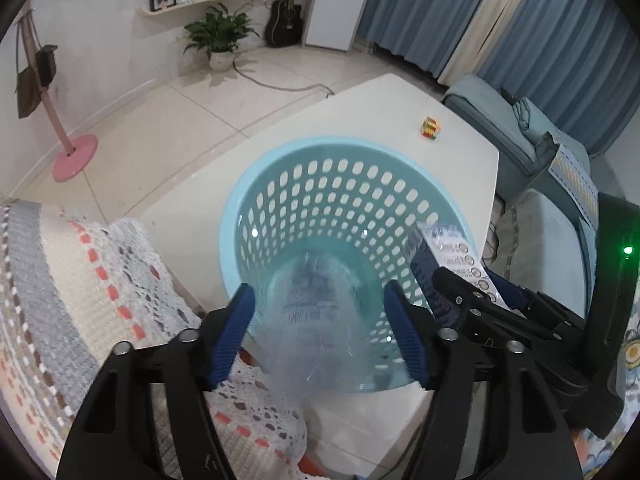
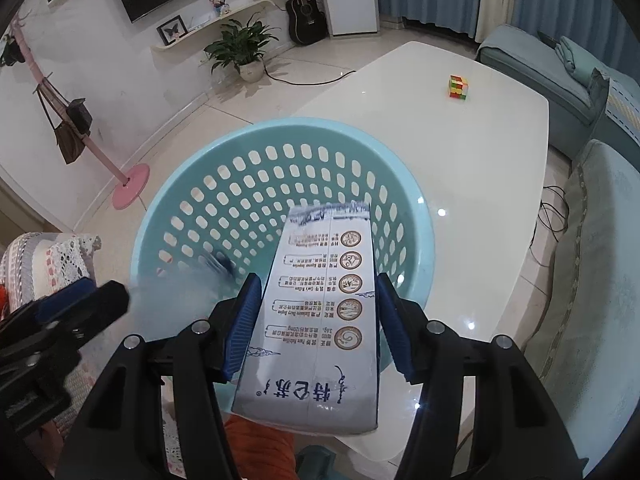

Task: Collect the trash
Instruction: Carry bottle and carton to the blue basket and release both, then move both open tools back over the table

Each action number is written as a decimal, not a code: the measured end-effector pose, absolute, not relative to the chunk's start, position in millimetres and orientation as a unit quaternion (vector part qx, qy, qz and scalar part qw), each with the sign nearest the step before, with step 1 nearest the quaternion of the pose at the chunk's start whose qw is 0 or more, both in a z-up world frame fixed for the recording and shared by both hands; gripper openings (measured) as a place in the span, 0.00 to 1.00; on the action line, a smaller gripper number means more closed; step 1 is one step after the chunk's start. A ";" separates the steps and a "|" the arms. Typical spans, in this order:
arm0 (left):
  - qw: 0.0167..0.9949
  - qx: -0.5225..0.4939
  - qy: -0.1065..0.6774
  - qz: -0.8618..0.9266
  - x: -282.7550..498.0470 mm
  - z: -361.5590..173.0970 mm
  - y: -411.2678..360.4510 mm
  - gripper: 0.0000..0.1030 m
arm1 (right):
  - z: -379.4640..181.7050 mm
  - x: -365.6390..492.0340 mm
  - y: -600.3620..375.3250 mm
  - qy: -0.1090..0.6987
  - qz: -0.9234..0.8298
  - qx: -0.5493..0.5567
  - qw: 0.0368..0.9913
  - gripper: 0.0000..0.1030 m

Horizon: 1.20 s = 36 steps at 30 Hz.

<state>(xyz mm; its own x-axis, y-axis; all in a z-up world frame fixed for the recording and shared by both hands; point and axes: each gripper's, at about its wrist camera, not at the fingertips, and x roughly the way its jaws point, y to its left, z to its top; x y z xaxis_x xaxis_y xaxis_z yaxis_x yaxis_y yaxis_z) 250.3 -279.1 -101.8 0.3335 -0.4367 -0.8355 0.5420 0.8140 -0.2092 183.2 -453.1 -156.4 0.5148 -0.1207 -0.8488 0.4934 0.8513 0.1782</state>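
White tabletop (image 2: 480,168) fills the middle of this living room, with the pale blue perforated basket (image 2: 256,184) standing near its close edge and a colour cube (image 2: 458,87) well off toward one o'clock.

The left gripper (image 1: 320,332) has its blue pads spread wide, and a clear plastic bottle (image 1: 316,312) blurs between them over the basket mouth. I judge it loose and dropping, not gripped. It sits toward the six o'clock rim, so it could clip that rim and bounce out onto the lace-covered seat (image 1: 80,300).

The right gripper (image 2: 316,320) is clamped on a milk carton (image 2: 320,320), its far end poking over the basket at about five o'clock. Let go too early, the carton may tip back off the near rim.

Inside the basket I can make out nothing settled.
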 end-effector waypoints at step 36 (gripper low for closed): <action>0.957 -0.043 0.256 -0.133 56.6 51.8 65.8 0.71 | 4.1 107.9 -181.3 0.291 0.072 0.076 0.951 0.54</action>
